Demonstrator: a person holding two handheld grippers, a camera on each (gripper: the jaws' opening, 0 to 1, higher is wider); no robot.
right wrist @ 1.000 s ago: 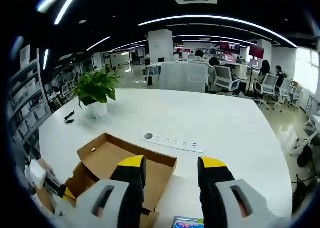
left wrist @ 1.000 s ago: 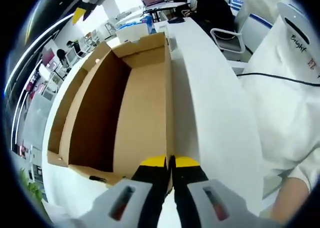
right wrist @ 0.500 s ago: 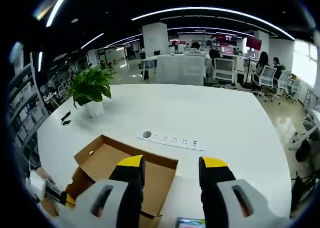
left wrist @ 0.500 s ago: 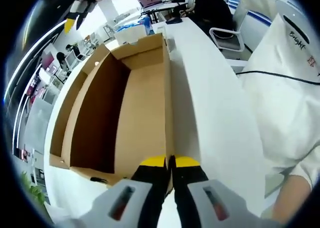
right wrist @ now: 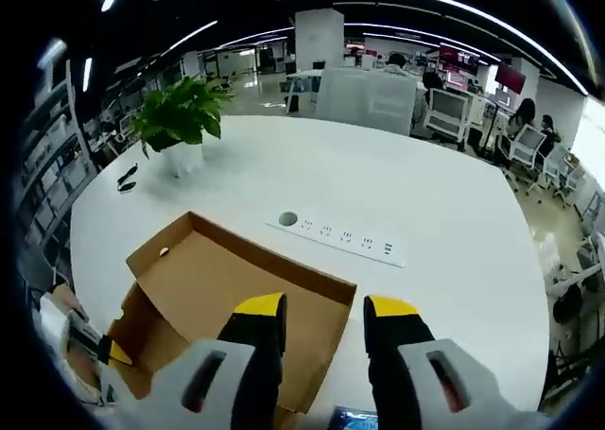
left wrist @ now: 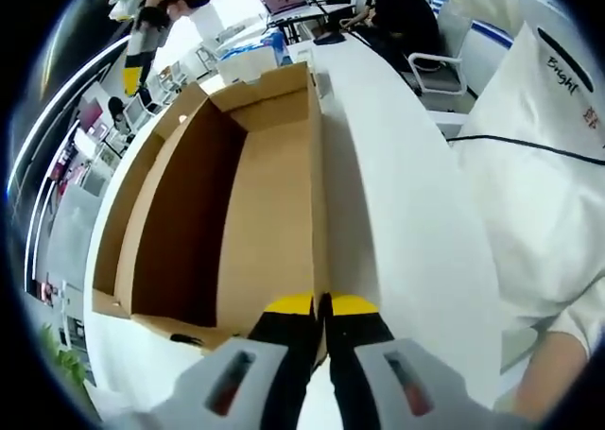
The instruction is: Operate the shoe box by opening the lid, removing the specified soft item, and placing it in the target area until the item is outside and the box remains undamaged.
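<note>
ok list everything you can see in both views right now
cardboard box: one, brown, open, on the white table; nothing visible inside
power strip: one, white, on the table beyond the box
potted plant: one, green in a white pot, far side of the table
small dark object: one, black, near the plant, too small to identify
office chair: one, light-coloured, beside the table
person's white top: one, at the table edge
left tool: black with yellow tips, shut on the box wall
right tool: black with yellow tips, open above the box
</note>
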